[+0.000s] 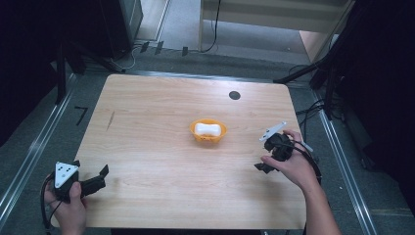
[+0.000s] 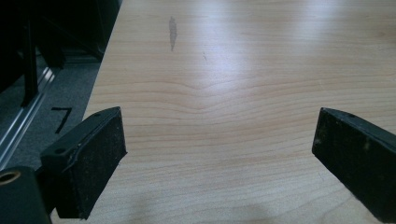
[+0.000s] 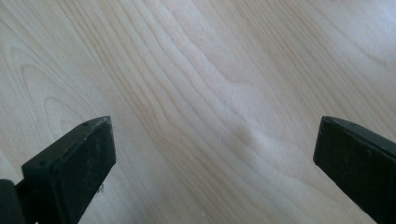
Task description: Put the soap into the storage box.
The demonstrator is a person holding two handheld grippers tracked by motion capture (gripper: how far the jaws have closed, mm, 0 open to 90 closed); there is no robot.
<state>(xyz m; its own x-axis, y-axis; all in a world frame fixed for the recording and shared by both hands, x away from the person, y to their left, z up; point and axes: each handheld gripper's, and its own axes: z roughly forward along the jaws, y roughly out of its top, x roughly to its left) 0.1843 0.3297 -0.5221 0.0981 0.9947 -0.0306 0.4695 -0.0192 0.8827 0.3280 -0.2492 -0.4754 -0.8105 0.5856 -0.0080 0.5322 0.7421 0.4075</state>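
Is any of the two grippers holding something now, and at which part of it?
Nothing is held. The left gripper and the right gripper both have jaws wide apart over bare wood. The white block lies untouched in the orange bowl.

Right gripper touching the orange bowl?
Apart. The high view shows bare table between the right gripper and the bowl; both jaws stand open with nothing between them.

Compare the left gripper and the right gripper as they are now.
The left gripper sits at the near left corner of the light wooden table, lying low; the right gripper is at the right edge, tipped downward. The left one is farther from the orange bowl than the right. Both have jaws open and hold nothing.
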